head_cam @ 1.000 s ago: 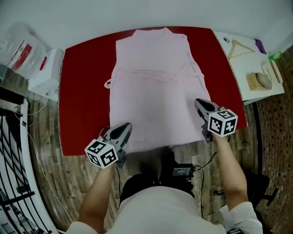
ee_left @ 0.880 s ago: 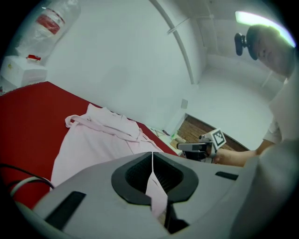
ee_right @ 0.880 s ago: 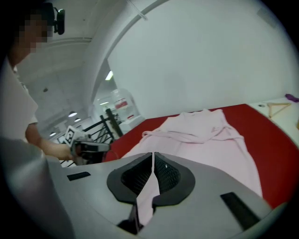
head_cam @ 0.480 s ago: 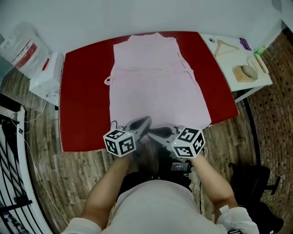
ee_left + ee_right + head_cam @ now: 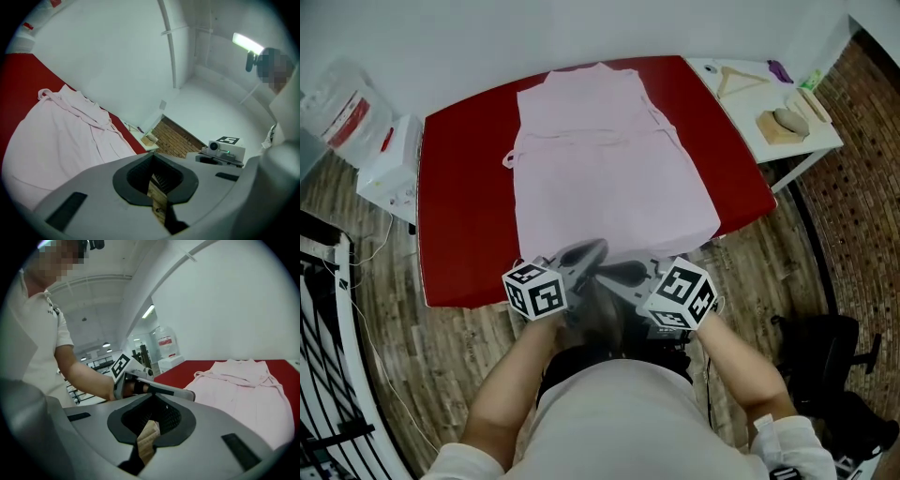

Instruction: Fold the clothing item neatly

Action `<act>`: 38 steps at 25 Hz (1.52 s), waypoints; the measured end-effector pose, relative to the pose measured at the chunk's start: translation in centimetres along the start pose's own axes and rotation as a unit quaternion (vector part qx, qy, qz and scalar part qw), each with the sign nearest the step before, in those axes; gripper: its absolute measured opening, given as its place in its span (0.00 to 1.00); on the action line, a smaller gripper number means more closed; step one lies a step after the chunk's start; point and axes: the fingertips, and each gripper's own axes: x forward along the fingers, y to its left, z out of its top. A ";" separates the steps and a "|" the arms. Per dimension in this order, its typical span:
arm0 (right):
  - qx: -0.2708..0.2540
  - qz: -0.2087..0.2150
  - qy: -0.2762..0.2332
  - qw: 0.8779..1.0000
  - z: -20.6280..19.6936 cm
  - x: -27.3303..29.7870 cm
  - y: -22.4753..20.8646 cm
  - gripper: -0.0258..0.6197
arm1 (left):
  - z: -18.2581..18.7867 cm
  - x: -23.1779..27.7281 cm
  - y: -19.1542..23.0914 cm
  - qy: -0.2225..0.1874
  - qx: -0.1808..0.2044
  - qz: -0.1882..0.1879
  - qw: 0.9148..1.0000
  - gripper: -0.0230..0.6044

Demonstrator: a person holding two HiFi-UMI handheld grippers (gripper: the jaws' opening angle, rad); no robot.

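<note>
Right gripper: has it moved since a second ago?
Yes. The right gripper swung left, from the right corner of the red table to the middle of its near edge.

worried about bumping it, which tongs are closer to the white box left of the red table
Left. The left tongs hover off the near edge of the red table, on the white box's side; the right tongs sit just beyond them, farther from it.

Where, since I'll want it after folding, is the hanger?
In the head view, the hanger lies upper right on the white side table, just past the red table's far right corner, with a wooden block nearer the person.
</note>
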 end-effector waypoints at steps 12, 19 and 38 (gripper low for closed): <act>0.026 -0.070 0.027 0.997 -4.2 -3.9 -4.4 0.07 | -3.5 -4.4 1.0 -0.003 -0.003 0.059 0.998 0.04; 0.120 -0.171 0.080 0.975 -13.7 -11.6 -12.3 0.08 | -8.0 -11.1 6.2 -0.008 -0.052 0.170 0.984 0.05; 0.211 -0.244 0.196 0.926 -34.8 -19.3 -24.8 0.39 | -20.9 -16.8 17.8 0.048 -0.082 0.325 0.941 0.34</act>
